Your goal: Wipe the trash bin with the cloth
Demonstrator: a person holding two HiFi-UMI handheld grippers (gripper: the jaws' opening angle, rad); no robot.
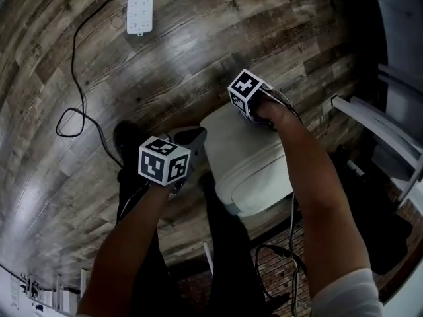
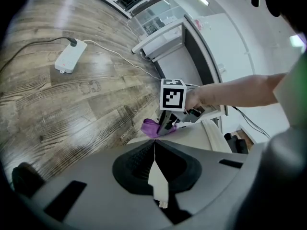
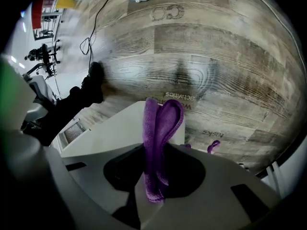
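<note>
The white trash bin [image 1: 248, 170] stands on the wood floor below me, its flat lid up. My right gripper [image 1: 263, 119] rests at the lid's far edge, shut on a folded purple cloth [image 3: 160, 128] that lies pressed on the lid [image 3: 115, 128]. From the left gripper view the cloth [image 2: 151, 127] bulges out under the right gripper [image 2: 168, 123]. My left gripper [image 1: 192, 137] sits at the bin's left far corner. Its jaws meet at the tips [image 2: 154, 145], just short of the lid [image 2: 192, 137], and I see nothing between them.
A white power strip [image 1: 140, 5] lies on the floor at the back, with a black cable [image 1: 79, 78] looping from it. A black shoe [image 1: 127, 137] is planted left of the bin. White furniture rails [image 1: 377, 121] stand at the right, and more cables [image 1: 291, 256] trail near my feet.
</note>
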